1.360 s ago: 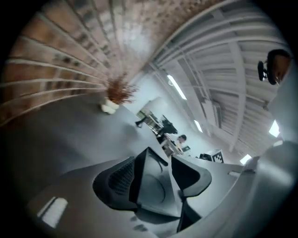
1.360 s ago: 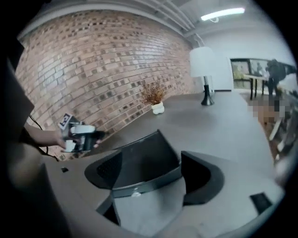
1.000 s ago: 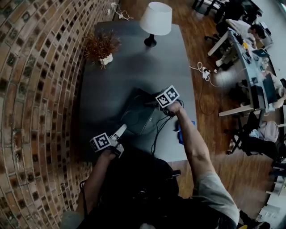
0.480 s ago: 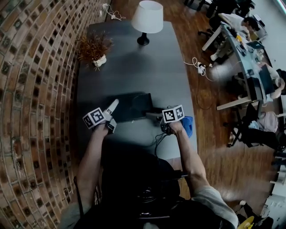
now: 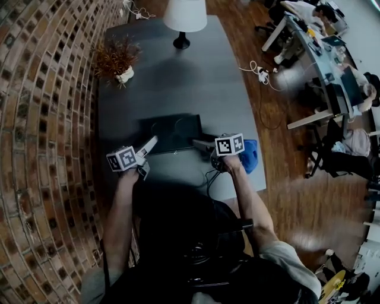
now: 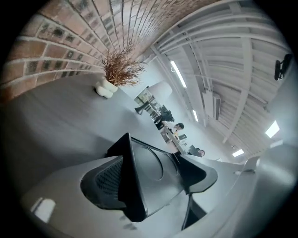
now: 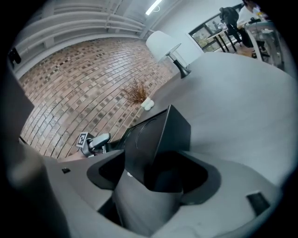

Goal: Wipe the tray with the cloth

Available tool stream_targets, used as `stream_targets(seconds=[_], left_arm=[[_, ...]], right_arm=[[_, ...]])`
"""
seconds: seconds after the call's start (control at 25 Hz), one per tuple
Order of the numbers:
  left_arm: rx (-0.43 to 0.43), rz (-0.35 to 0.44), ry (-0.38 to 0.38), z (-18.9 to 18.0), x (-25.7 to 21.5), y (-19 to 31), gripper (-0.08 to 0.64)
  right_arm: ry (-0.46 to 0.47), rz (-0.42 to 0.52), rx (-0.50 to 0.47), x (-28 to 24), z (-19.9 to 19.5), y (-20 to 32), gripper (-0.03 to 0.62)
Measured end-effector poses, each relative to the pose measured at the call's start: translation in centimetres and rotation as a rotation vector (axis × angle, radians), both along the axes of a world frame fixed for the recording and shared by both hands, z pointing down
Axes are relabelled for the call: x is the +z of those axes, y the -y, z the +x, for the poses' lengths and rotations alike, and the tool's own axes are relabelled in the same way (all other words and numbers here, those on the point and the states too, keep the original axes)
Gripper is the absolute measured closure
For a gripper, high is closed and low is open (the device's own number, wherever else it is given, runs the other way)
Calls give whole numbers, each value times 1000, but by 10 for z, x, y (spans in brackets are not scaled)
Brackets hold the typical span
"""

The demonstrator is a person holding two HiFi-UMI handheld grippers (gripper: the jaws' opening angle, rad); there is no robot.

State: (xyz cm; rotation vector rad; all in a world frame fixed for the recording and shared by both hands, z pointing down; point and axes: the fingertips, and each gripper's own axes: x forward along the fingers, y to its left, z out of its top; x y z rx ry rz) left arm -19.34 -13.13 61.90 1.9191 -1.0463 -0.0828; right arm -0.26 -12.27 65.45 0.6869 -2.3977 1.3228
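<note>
A dark rectangular tray (image 5: 169,132) lies on the grey table (image 5: 178,77), square to its near edge. My left gripper (image 5: 148,144) is at the tray's near left corner. In the left gripper view that corner of the tray (image 6: 153,167) fills the gap and both pads touch it; these jaws have just been closing on it. My right gripper (image 5: 199,143) is shut on the near right corner, and the tray (image 7: 149,135) stands between its jaws in the right gripper view. The blue cloth (image 5: 249,155) lies at the table's right edge, beside my right hand.
A white lamp (image 5: 185,15) and a dried plant in a white pot (image 5: 116,59) stand at the table's far end. A brick wall (image 5: 41,119) runs along the left. Black cables (image 5: 211,175) hang over the near edge. Desks with people (image 5: 332,53) are to the right.
The tray lay skewed a second ago and now sits square to the table. My right gripper swung with it toward the near right. My left gripper came up to the near left corner.
</note>
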Motion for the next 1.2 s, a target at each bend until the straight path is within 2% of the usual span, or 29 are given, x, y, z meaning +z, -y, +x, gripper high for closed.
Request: stream_targets(seconds=[0.16,0.4,0.64,0.72,0.76,0.8,0.96,1.16,1.2], left_arm=[[-146,11,-90,-1,0,13,187],[-158,21,-107,2,-1,16,187],[-162,28,-135,1,-4,14,186],[-149,60,-134,-2,-14,7,194],[-152,84,-123,-7,-22,1,199],[-161,112,-113,-13,-31,-6,199],[-210,189,-162,-23,-66,-42,199],[-206,164,-120,-21,-59,-87,207],[-201,164,-117,-19,-61,-90,207]], right_arm=[[-32,9,19,0,3,2,235],[-58,12,48,4,6,10,235],[-20,23,89,1,10,12,236],[3,50,170,-10,26,14,248],[29,72,224,-21,36,12,331],[66,94,271,-35,47,8,373],[168,174,357,-89,84,-18,373],[241,228,462,-125,118,-38,374],[243,239,483,-131,125,-39,416]])
